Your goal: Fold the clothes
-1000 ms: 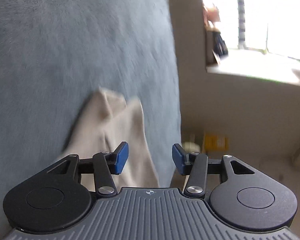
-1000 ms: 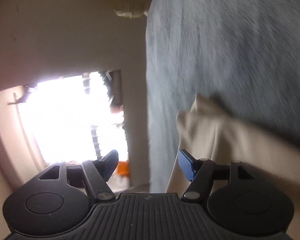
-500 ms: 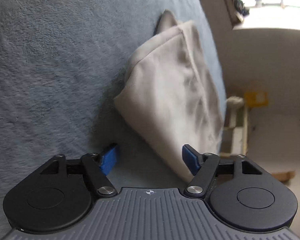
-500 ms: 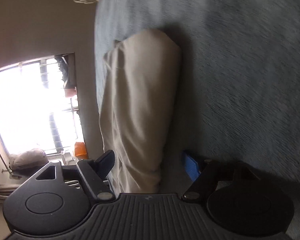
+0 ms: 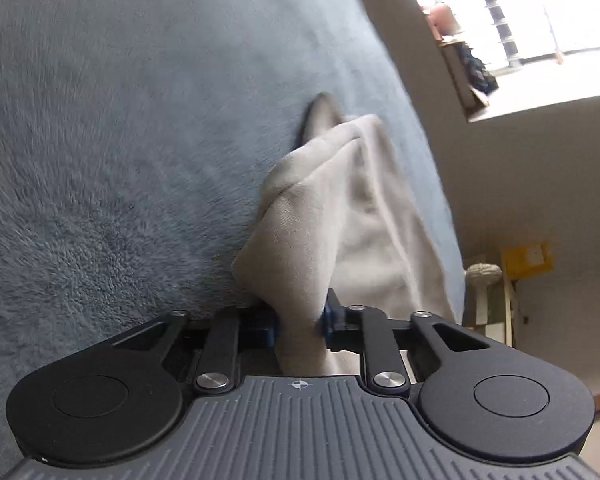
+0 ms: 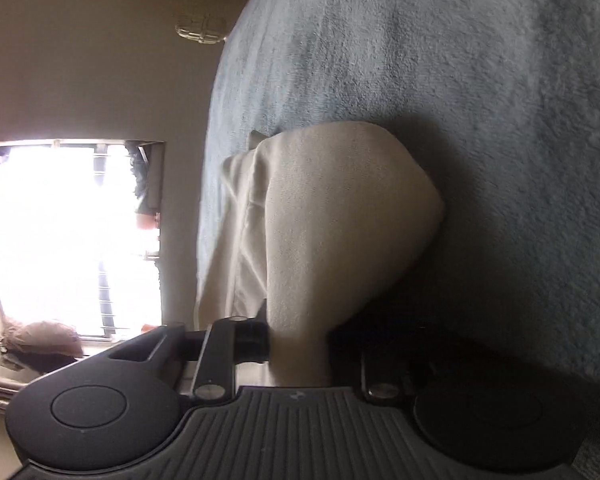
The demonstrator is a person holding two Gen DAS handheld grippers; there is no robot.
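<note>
Blue-grey plush blanket (image 5: 132, 168) covered the bed, with a pale wall and a bright window (image 6: 60, 236) beyond its edge. Near that edge lay a cream garment (image 5: 340, 216), bunched and partly raised off the blanket instead of lying flat. The left gripper (image 5: 300, 322) had its jaws clenched on a gathered fold of the cloth, and the right gripper (image 6: 298, 342) had its jaws clenched on another part of the same piece (image 6: 340, 216). Each pinch took a bunch of fabric rather than a single layer, probably so that it would not slip. Holding it at two points would let the person stretch the cloth between them and lay it out straight or turn one part over another; which, the views did not settle.
</note>
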